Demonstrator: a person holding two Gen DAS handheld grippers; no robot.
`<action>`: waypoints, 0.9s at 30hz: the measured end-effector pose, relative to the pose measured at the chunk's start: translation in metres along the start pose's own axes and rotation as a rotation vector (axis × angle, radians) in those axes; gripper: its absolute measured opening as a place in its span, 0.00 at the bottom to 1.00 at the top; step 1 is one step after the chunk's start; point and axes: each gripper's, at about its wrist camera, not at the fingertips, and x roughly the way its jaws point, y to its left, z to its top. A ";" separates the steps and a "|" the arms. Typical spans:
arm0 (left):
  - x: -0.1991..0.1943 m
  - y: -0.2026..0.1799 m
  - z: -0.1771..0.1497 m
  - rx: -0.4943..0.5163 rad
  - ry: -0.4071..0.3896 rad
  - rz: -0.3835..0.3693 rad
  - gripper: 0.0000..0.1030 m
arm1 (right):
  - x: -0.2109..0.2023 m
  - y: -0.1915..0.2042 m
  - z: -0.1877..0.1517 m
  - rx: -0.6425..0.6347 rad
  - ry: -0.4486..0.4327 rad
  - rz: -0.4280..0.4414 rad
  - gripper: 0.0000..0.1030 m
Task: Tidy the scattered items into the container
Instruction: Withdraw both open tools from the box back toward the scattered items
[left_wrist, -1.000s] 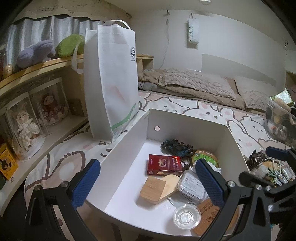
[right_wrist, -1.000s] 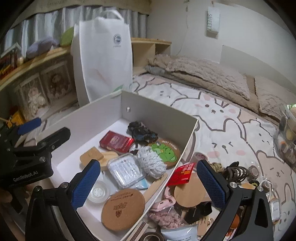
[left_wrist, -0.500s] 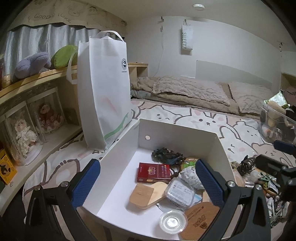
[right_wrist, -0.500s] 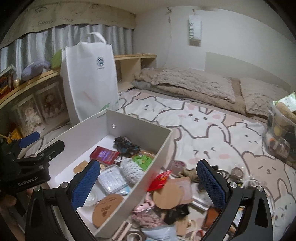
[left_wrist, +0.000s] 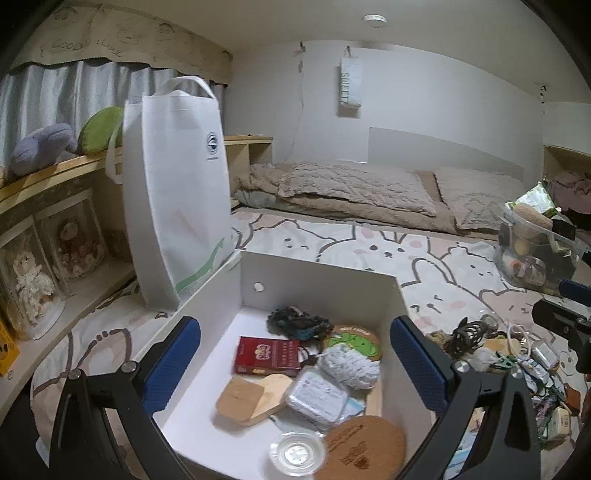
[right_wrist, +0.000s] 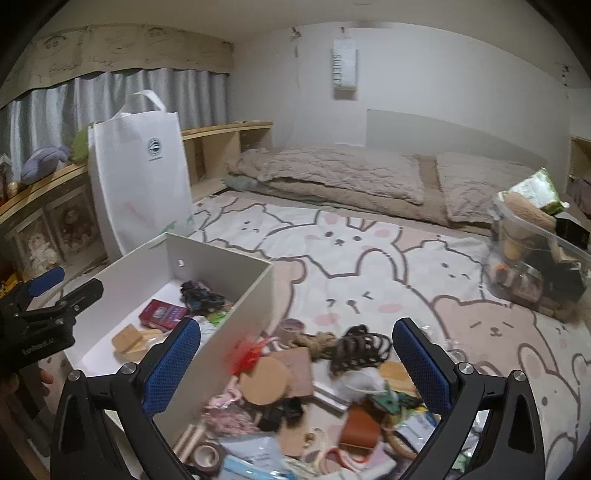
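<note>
Coasters (left_wrist: 364, 448) in box (left_wrist: 317, 275) — two.

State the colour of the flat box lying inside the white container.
Dark red box, clearest in the left wrist view.

White open-topped container (left_wrist: 317, 280): upright on the bed, between and beyond the left jaws. Holds red box (left_wrist: 269, 355), cork coaster (left_wrist: 364, 448), white knitted piece (left_wrist: 349, 367). Scattered items (right_wrist: 332, 387): a loose heap between the right jaws, beside the container's right wall.
</note>
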 end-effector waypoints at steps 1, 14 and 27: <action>0.000 -0.004 0.001 0.002 -0.001 -0.006 1.00 | -0.002 -0.003 -0.001 0.002 -0.003 -0.009 1.00; -0.003 -0.050 0.008 0.014 -0.030 -0.121 1.00 | -0.028 -0.062 -0.010 0.048 -0.036 -0.101 1.00; -0.004 -0.083 0.006 0.051 -0.037 -0.168 1.00 | -0.052 -0.113 -0.025 0.097 -0.073 -0.196 1.00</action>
